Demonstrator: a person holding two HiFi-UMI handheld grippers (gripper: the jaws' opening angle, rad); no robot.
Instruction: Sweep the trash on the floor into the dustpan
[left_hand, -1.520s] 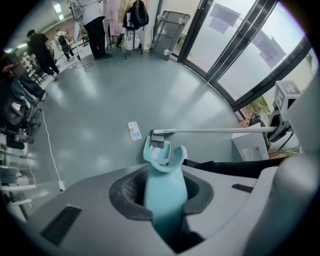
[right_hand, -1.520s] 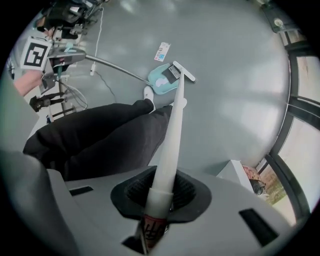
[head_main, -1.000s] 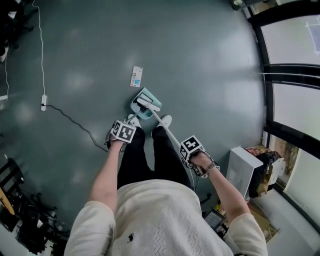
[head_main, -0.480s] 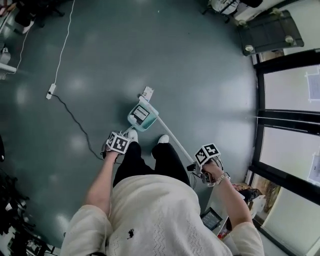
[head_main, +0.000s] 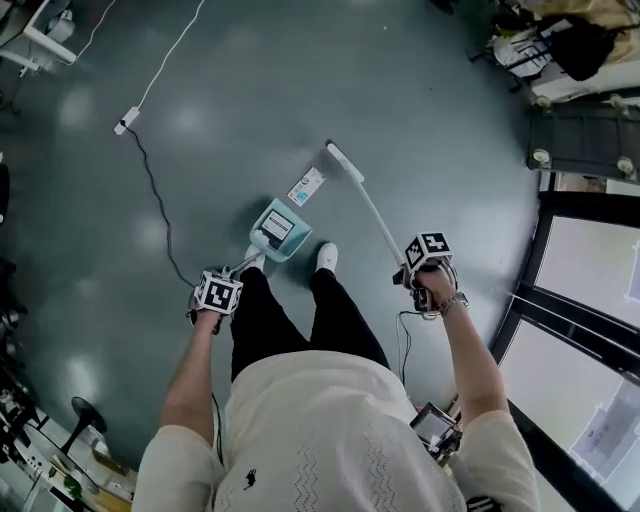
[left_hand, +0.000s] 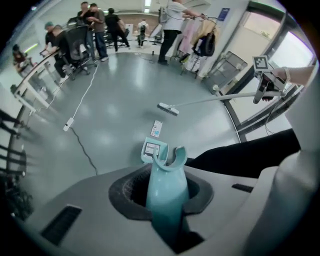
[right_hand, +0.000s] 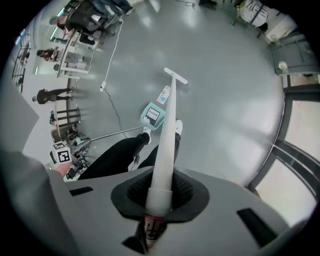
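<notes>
A person in a cream sweater is standing on a grey-green floor (head_main: 440, 120), seen from above, with both arms reaching forward and down. The left arm is running nearly straight toward 11 o'clock, and its left tool (head_main: 226, 278) is clamping the teal grip of the dustpan handle (left_hand: 167, 192). The right arm is stretching toward 1 o'clock, a bracelet (head_main: 447, 303) showing at the wrist, and the right tool (head_main: 424, 268) is closing tight on the white broom (head_main: 378, 212) near the stick's top end.

The teal dustpan (head_main: 277, 230) is sitting on the floor at 12 o'clock, just ahead of the person's white shoes (head_main: 327, 255), with one flat packet (left_hand: 151, 148) lying inside it. A second packet (head_main: 306, 186) is lying on the floor just beyond the pan, at its 1 o'clock. The broom head (head_main: 343, 160) is hanging past that packet, again toward 1 o'clock; whether its bristles are touching the floor cannot be told.

Bare floor is opening wide from 10 to 1 o'clock beyond the broom head. A power strip (head_main: 126, 120) and its cable are trailing at 10 o'clock, well apart from the pan. Dark-framed windows (head_main: 590, 280) are closing off the 3 o'clock side, near the right arm.
</notes>
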